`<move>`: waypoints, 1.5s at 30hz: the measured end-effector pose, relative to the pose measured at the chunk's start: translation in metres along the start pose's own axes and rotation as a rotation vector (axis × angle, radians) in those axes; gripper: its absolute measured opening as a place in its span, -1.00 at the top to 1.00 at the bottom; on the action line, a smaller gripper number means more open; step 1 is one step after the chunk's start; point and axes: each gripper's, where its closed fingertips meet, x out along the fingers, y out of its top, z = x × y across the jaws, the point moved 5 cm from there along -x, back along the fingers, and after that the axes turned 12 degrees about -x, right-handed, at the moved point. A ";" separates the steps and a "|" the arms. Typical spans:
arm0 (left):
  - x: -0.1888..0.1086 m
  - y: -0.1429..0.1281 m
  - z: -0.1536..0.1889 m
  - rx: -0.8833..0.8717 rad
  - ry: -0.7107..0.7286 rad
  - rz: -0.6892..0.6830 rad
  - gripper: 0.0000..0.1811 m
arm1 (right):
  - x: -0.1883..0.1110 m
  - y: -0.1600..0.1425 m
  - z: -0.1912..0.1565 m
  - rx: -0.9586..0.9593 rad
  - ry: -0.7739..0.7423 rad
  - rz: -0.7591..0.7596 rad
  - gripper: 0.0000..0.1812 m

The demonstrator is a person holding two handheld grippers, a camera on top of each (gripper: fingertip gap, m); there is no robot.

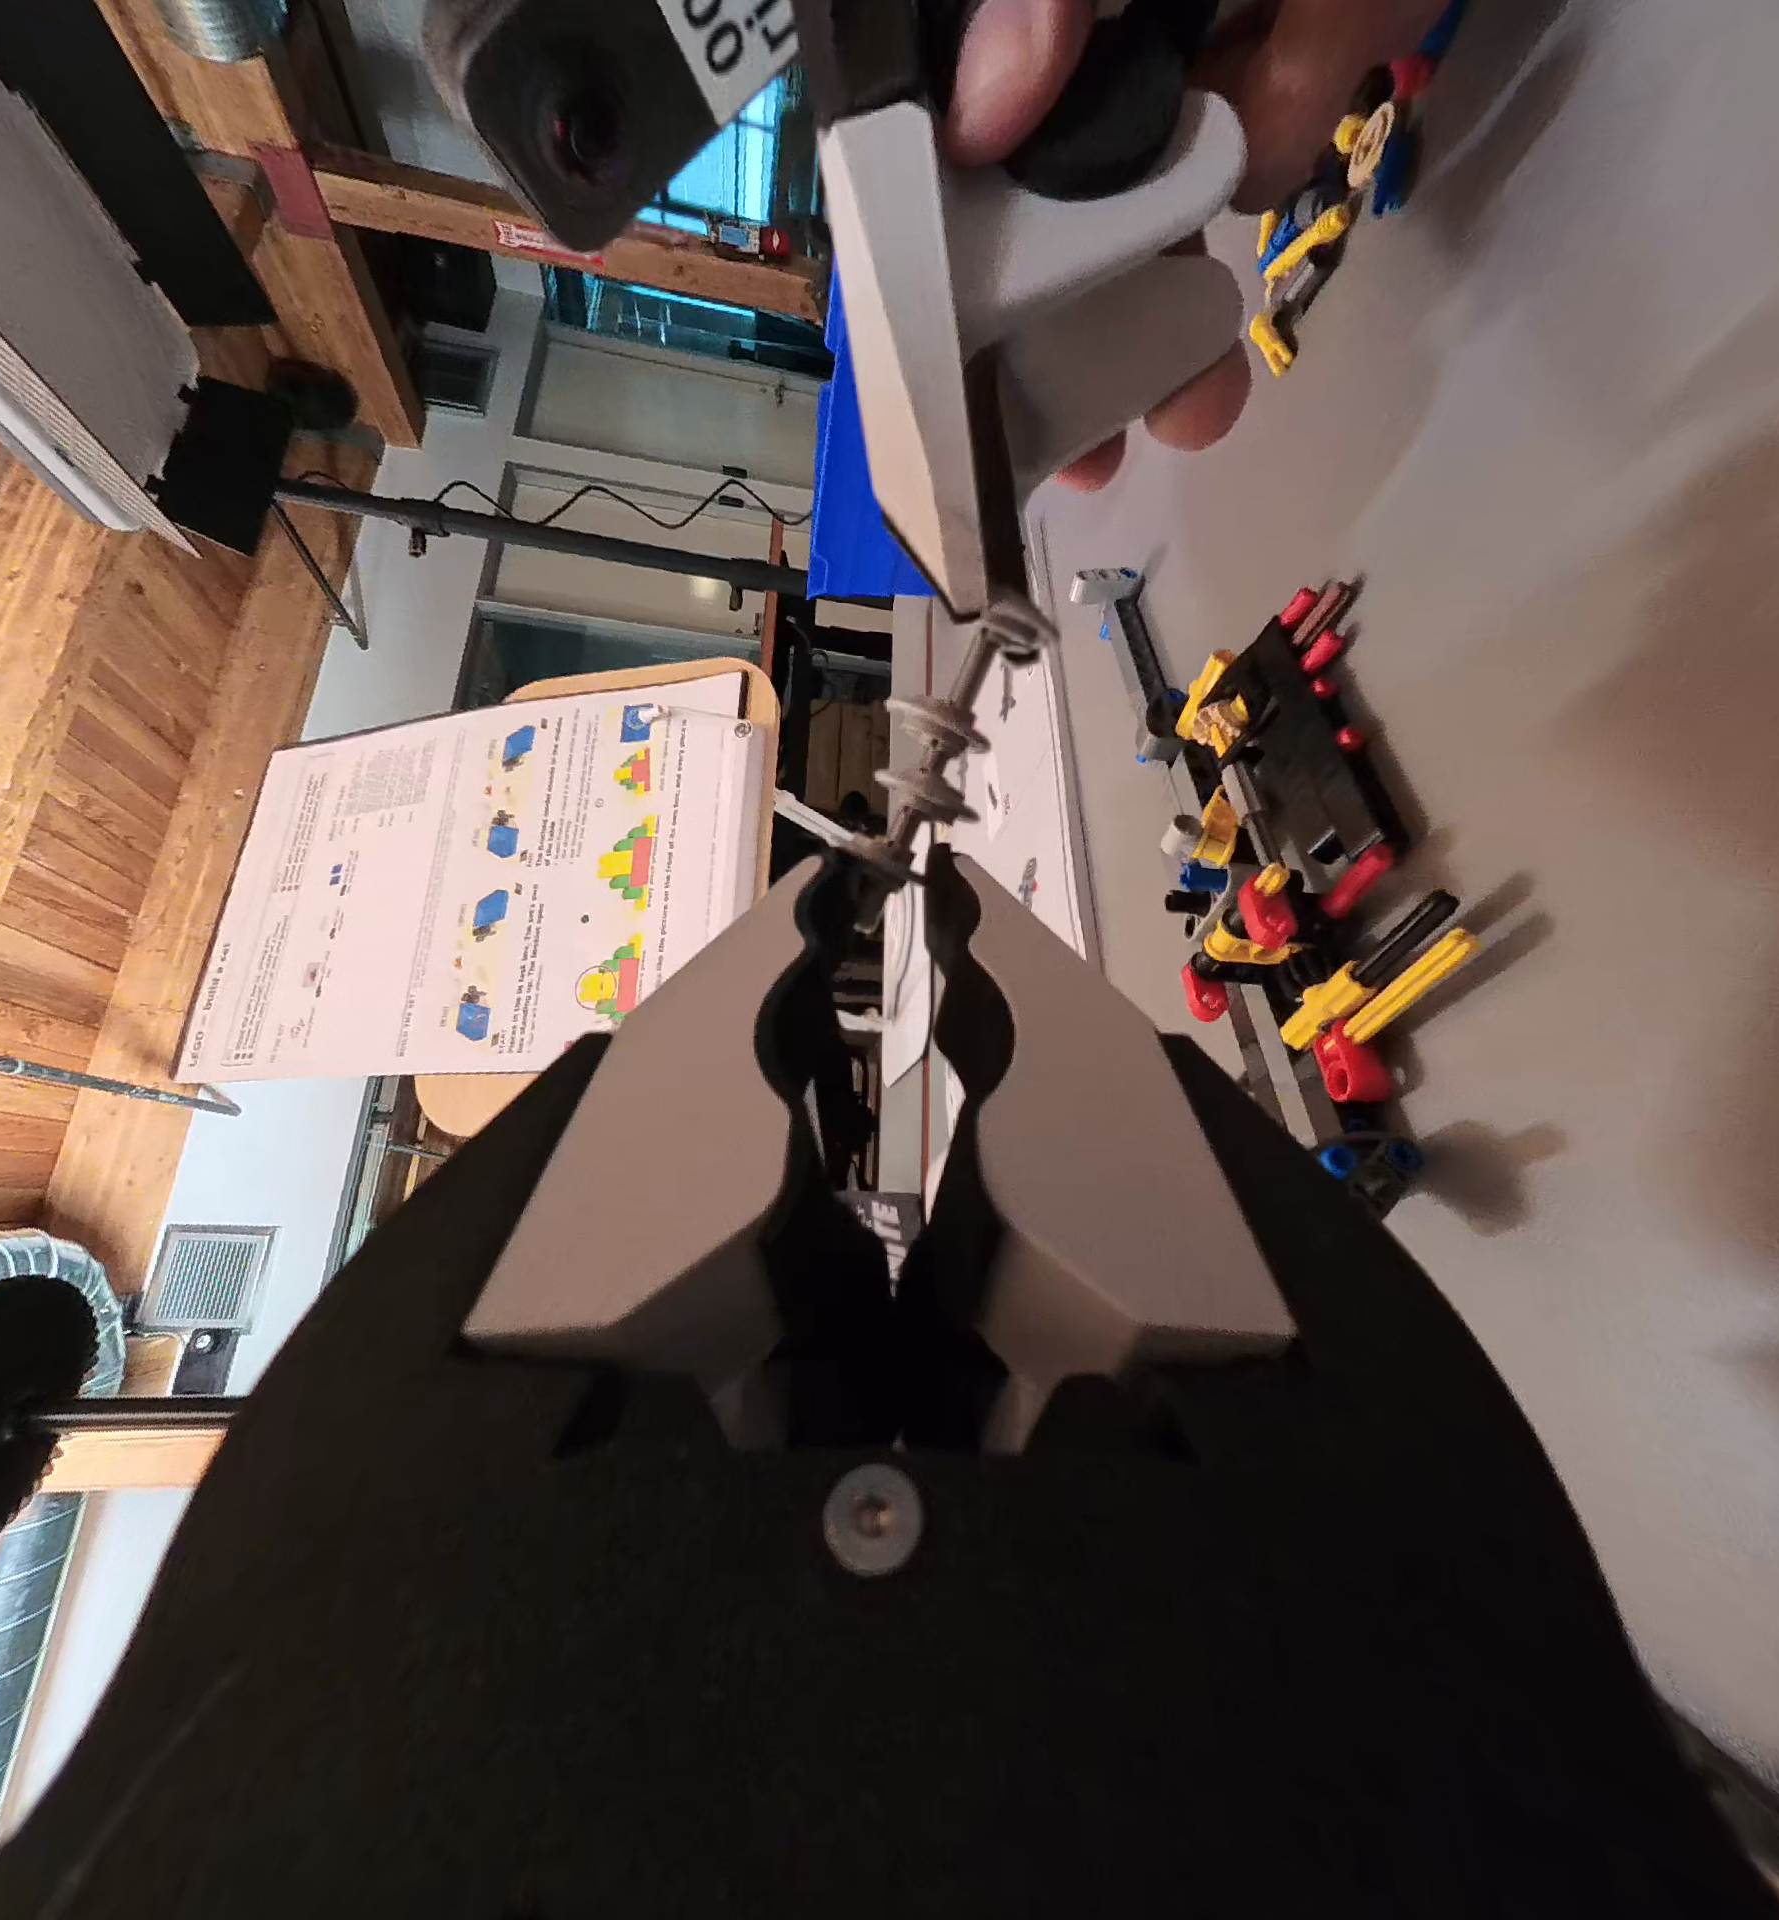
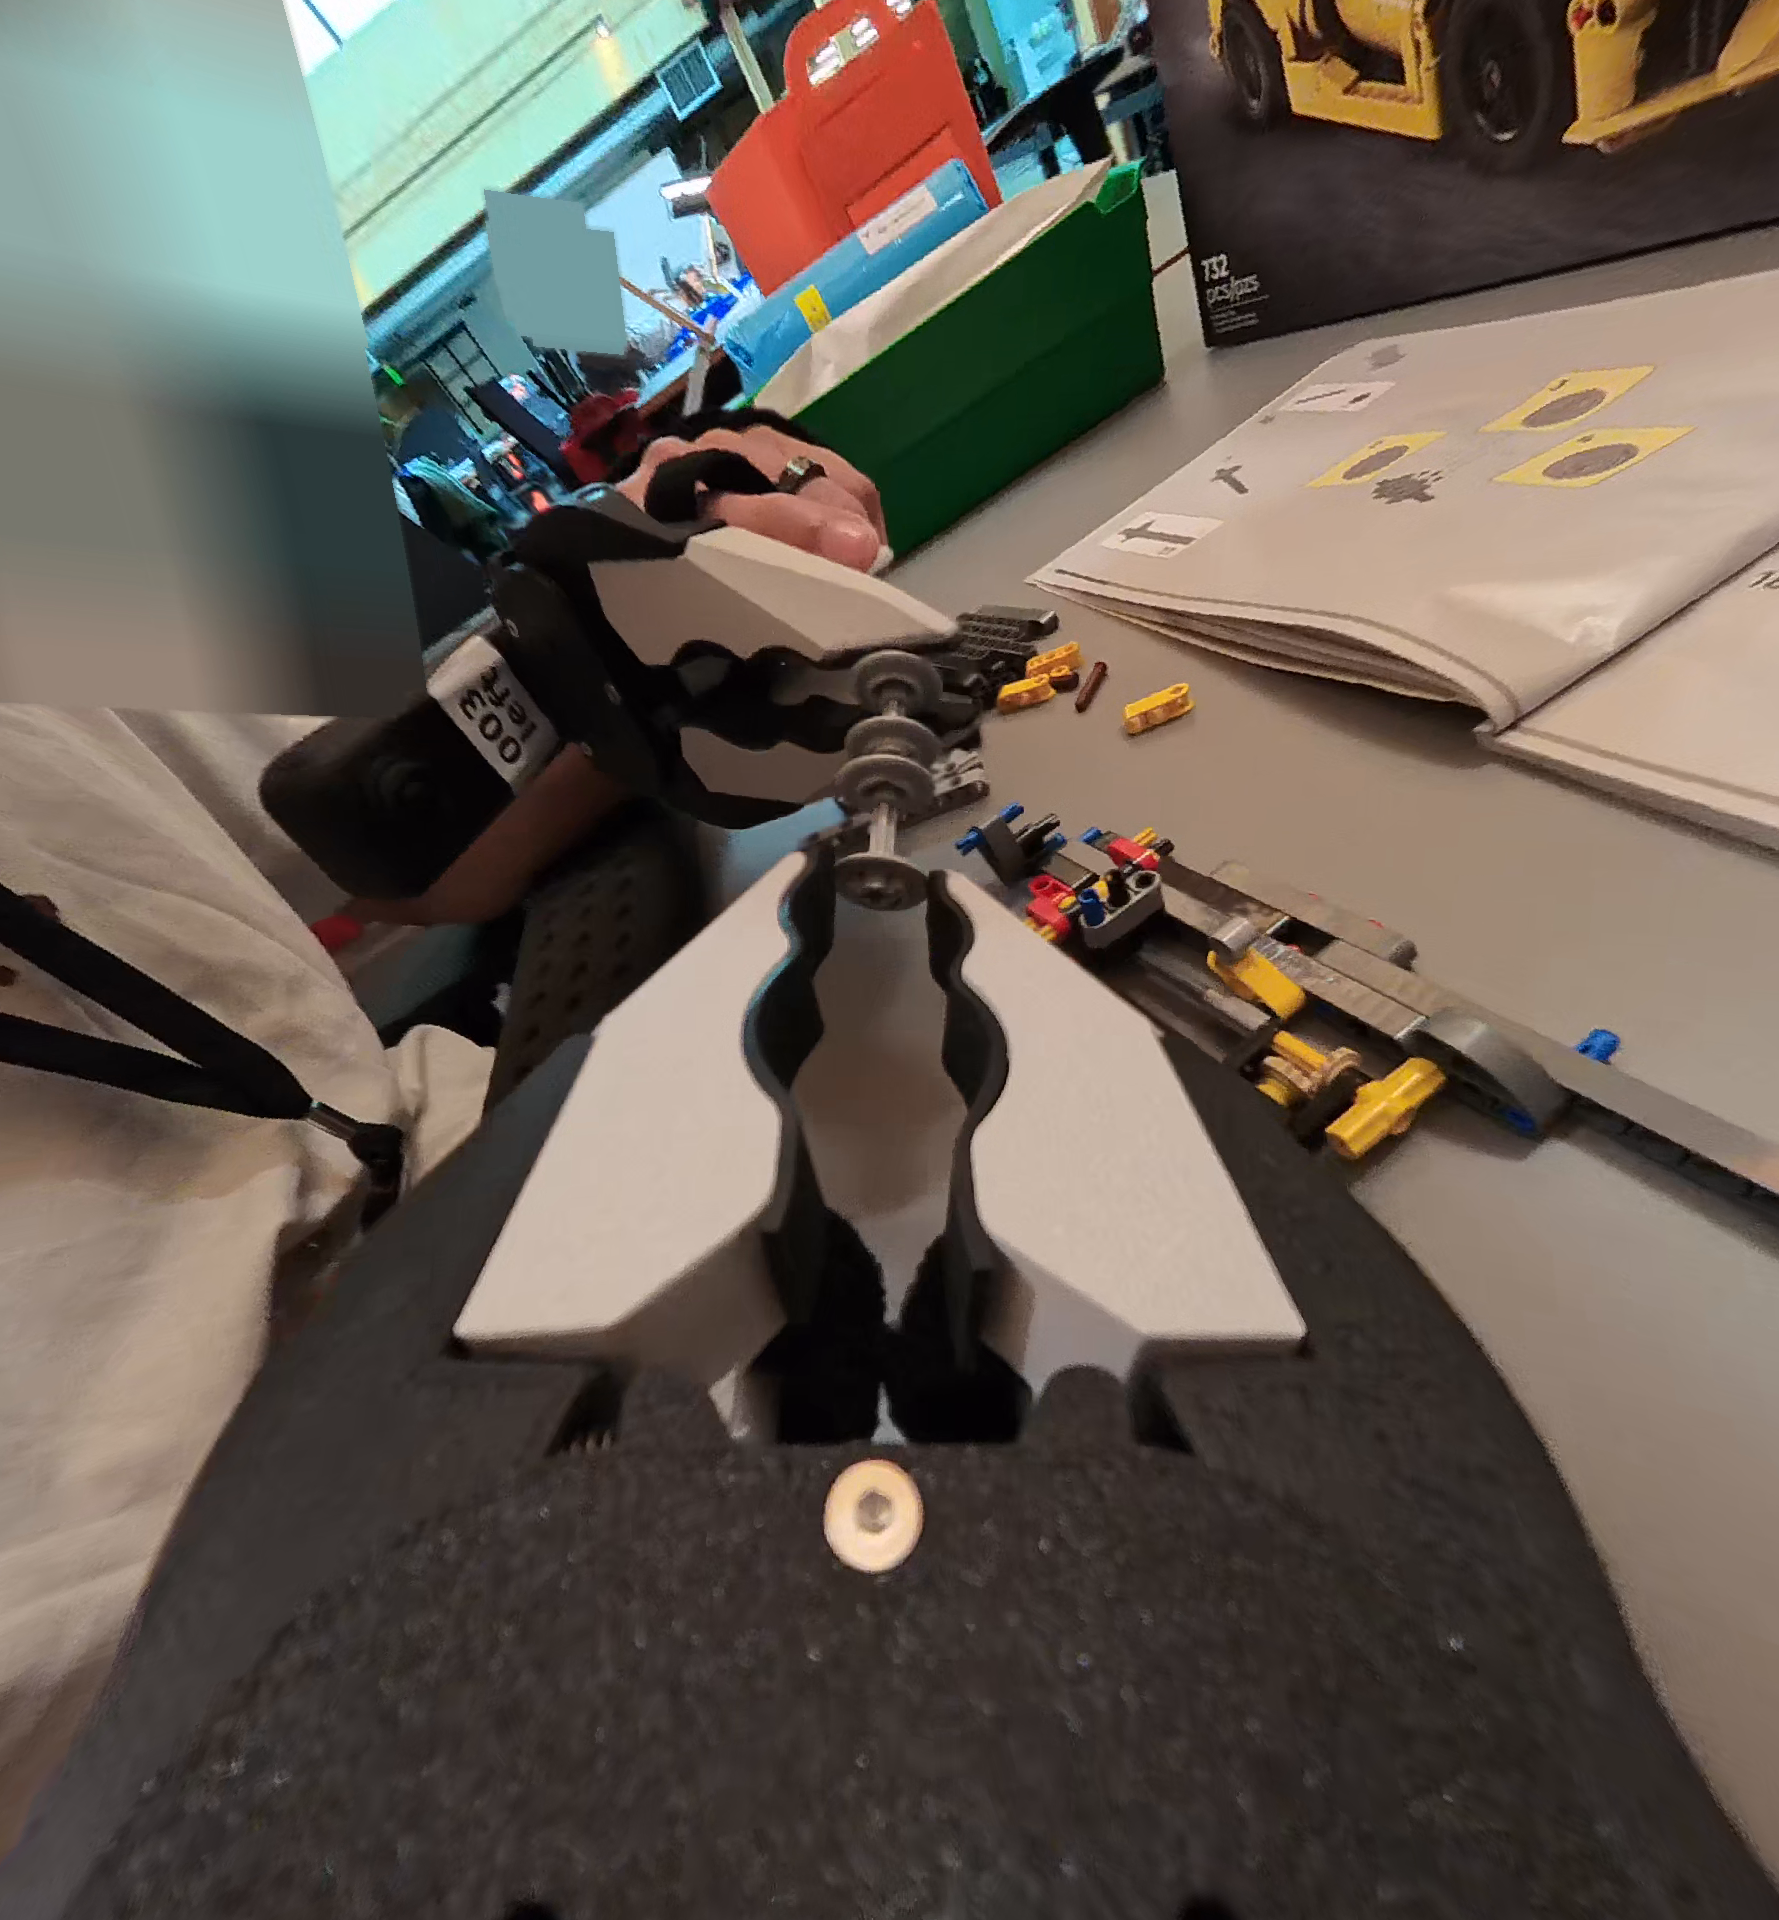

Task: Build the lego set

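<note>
L gripper [image 1: 869, 883] pinched one end of grey axle w/ discs [image 1: 942, 743]; R gripper [image 2: 880, 883] clamped other end, held above bench [image 2: 1487, 1351]. We judged step: seating discs on axle. Next: align w/ chassis [image 2: 1311, 987] mid-bench, press in.

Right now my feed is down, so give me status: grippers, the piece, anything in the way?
Left gripper and right gripper each shut on an end of the grey axle with bushings. Held above the table. Nothing between them.

Four grey discs [image 2: 883, 774] on one axle [image 2: 883, 831], two grippers [image 2: 877, 883], one green bin [image 2: 978, 405].
</note>
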 end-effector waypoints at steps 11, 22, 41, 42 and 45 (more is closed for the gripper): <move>0.005 0.000 0.002 -0.065 -0.009 -0.033 0.87 | 0.001 -0.001 0.000 0.025 -0.013 0.023 0.82; 0.011 -0.002 0.008 -0.224 -0.067 -0.117 0.87 | -0.001 0.002 0.007 -0.011 -0.124 0.040 0.83; 0.025 -0.017 0.008 -0.703 -0.163 -0.161 0.87 | -0.009 0.010 0.017 0.041 -0.179 0.129 0.74; 0.025 -0.015 0.008 -0.704 -0.162 -0.147 0.87 | -0.006 0.009 0.017 0.049 -0.180 0.121 0.70; 0.025 -0.012 0.007 -0.690 -0.148 -0.139 0.87 | -0.004 0.009 0.021 0.062 -0.198 0.116 0.69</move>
